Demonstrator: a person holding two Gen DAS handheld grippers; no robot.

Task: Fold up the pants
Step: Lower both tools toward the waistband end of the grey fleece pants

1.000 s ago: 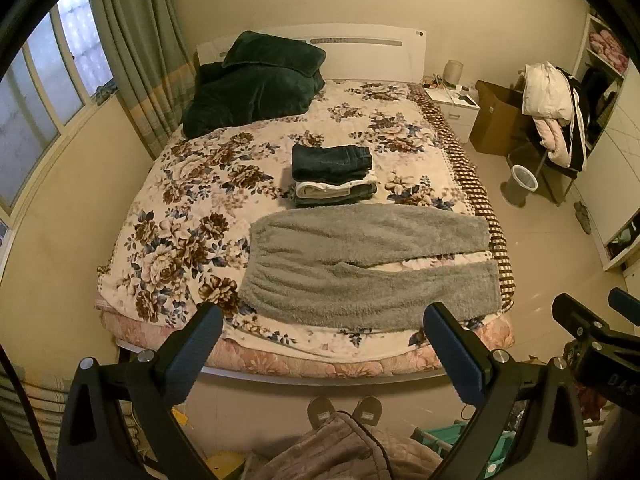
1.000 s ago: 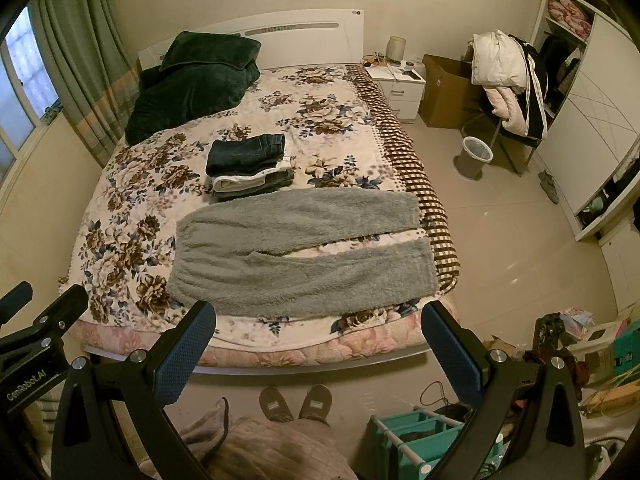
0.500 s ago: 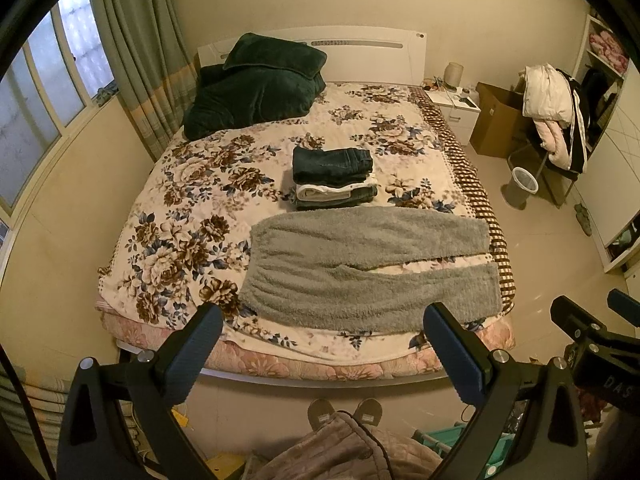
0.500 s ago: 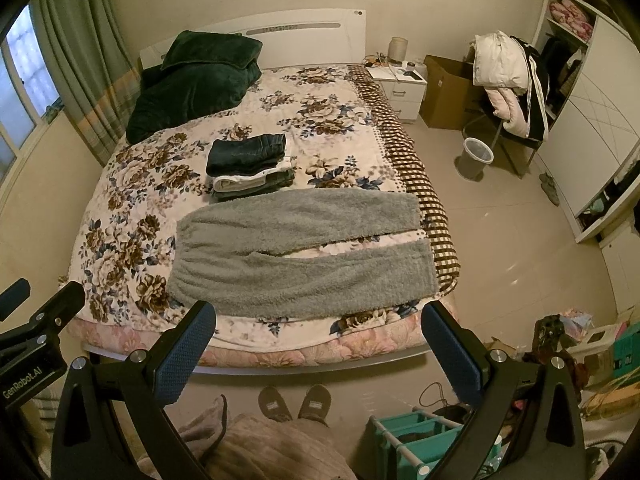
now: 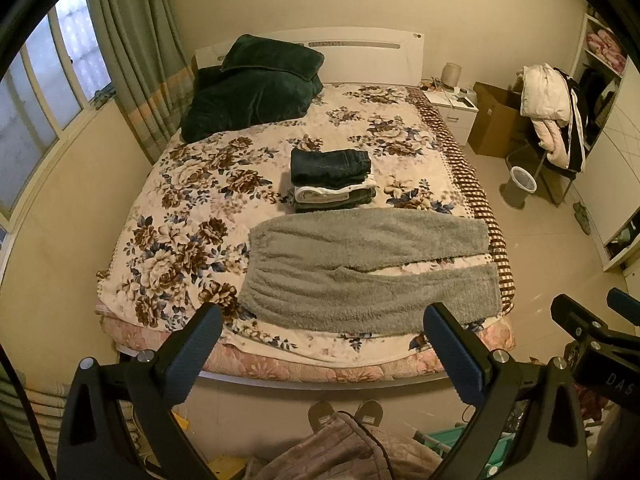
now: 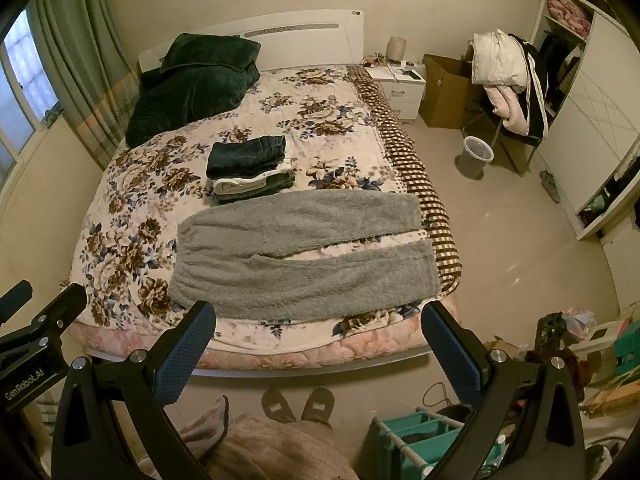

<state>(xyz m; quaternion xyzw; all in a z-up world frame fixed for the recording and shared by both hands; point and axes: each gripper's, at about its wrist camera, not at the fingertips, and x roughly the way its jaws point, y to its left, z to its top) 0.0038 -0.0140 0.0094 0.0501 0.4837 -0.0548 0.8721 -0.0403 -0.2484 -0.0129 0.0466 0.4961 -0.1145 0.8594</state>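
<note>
In the left wrist view, the left tongs [image 5: 322,322] are held wide apart above the foot of the bed [image 5: 180,184] and grip nothing. The grey fleece pants [image 5: 360,272] lie flat on the flowered bedcover near the foot edge, waist to the left and both legs stretched to the right, with a narrow gap between the legs. Just behind them stands a stack of folded clothes [image 5: 332,180]. A dark green blanket [image 5: 252,88] lies by the headboard.

In the right wrist view, the right tongs [image 6: 318,320] are also spread wide and empty, well apart from the pants [image 6: 296,256]. The stack [image 6: 250,168] sits just beyond the upper leg. A bin [image 6: 474,158] stands on the floor to the right of the bed.
</note>
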